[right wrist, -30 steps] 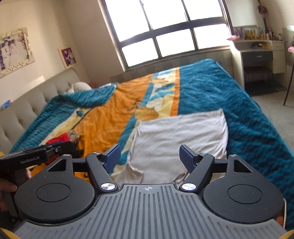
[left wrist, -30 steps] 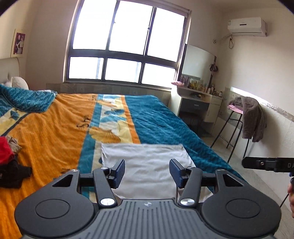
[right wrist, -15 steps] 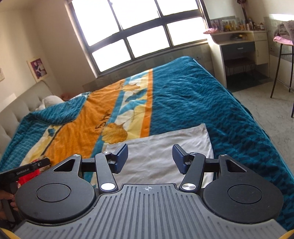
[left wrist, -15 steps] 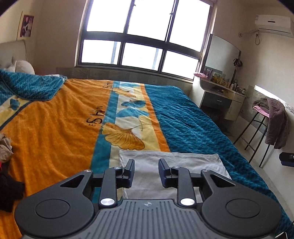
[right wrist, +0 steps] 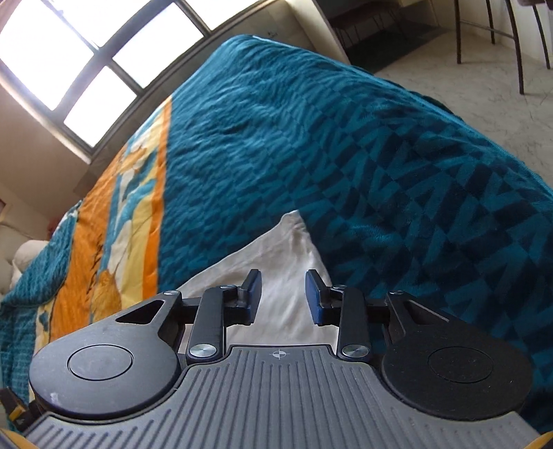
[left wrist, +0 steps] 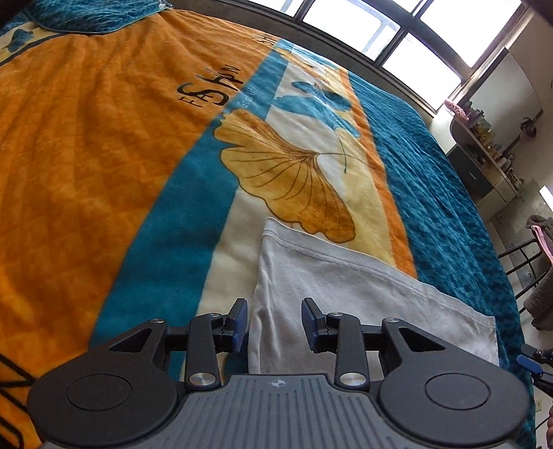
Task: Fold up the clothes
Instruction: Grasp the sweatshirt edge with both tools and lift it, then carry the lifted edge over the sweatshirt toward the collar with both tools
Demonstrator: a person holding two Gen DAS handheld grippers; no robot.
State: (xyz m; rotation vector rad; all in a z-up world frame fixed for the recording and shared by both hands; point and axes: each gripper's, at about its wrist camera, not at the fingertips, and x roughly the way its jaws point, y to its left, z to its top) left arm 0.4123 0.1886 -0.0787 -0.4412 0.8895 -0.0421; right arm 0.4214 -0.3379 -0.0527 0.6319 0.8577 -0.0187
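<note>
A folded white garment lies flat on the bed blanket, near its foot edge, straddling the teal and cream stripes. Its long axis runs across the bed, hemmed edge facing the window. The left gripper points down over the garment's left side edge, jaws narrow and opening, pads clear of cloth. The right gripper points down over the right corner, jaws narrowing, nothing pinched.
</note>
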